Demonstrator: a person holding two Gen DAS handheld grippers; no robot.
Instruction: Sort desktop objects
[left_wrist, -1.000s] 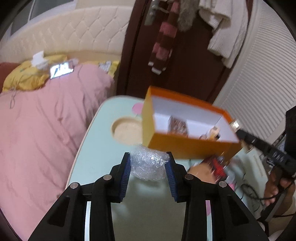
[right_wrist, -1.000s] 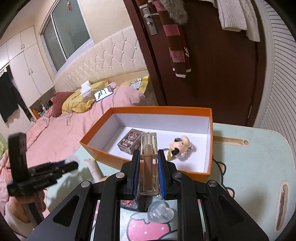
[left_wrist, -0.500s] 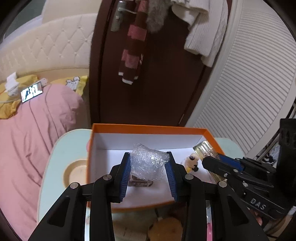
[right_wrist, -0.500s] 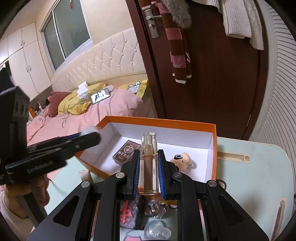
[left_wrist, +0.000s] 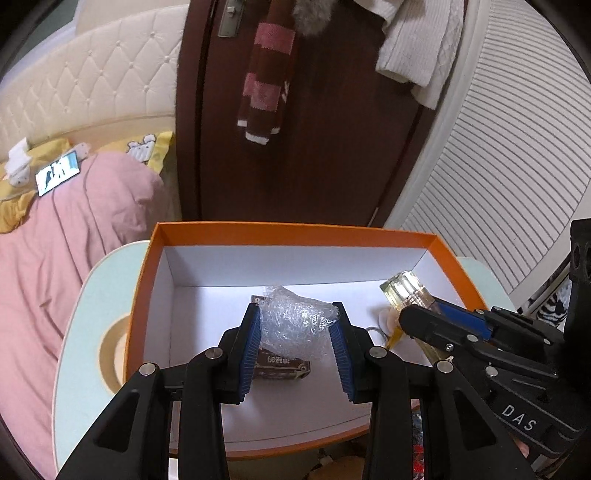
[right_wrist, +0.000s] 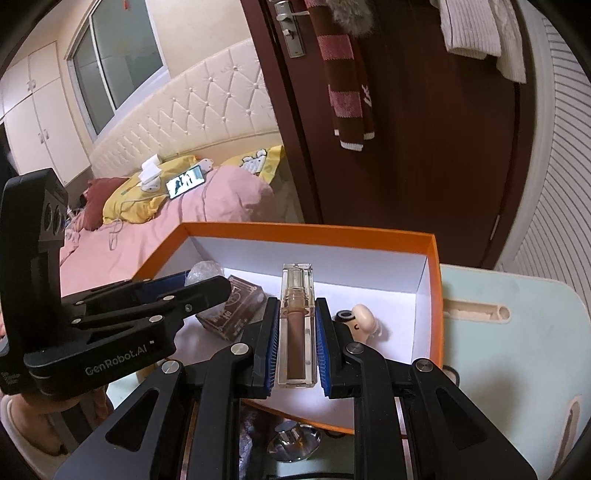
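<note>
- "GenRobot.AI" on left gripper, clamped on bubble-wrap wad over orange box.
- "DAS" on right gripper, pinching lip-gloss tube.
- Brown card box lettering unreadable, half hidden.

Open orange box with white inside on pale green table, crumpled clear bubble-wrap wad held above its floor, clear square lip-gloss tube with brown fill held lengthwise over it, brown card pack and small cream figurine lying inside.
</note>
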